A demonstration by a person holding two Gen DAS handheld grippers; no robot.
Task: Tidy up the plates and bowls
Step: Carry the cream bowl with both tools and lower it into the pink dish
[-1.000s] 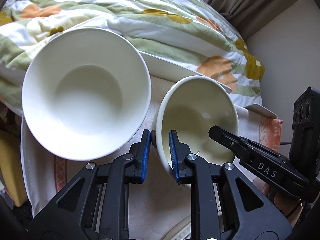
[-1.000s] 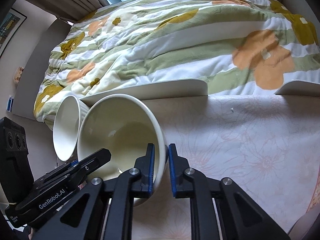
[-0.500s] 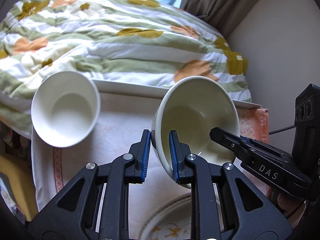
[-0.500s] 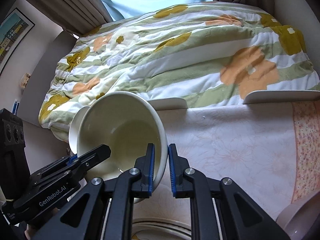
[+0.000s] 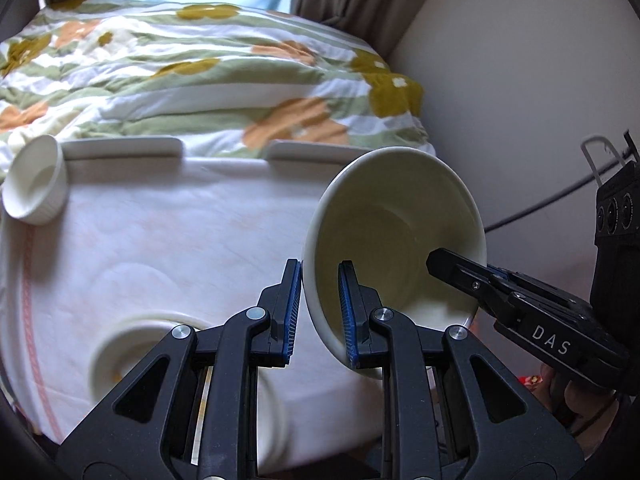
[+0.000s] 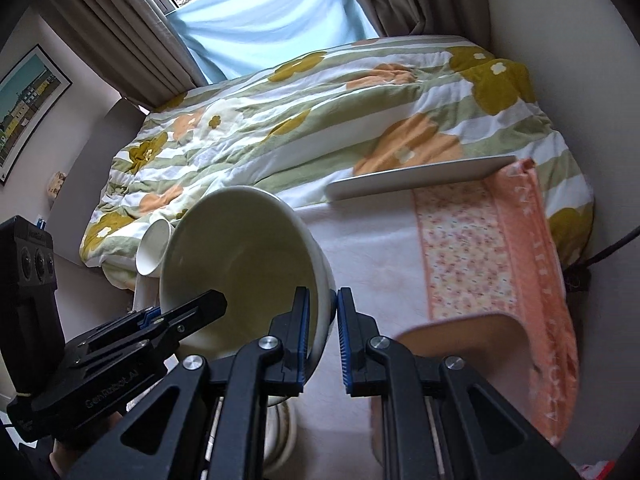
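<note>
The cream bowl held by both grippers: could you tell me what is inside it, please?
The cream bowl looks empty: only its bare glazed inside shows, in both views. The right gripper and left gripper each clamp its rim, one finger inside, covering small patches of the inner wall.

A tabletop (image 5: pixel 192 236) is covered by a white cloth (image 6: pixel 372 240), over which a pink flowered towel (image 6: pixel 472 248) is laid along one side. A small white ribbed bowl (image 5: pixel 34 184) is seen at the far left corner. A plate (image 5: pixel 132 344) is set near the front edge. Long white trays (image 6: pixel 424 178) are lined along the far edge, just beside a bed with a flowered quilt (image 5: pixel 200 80).
</note>
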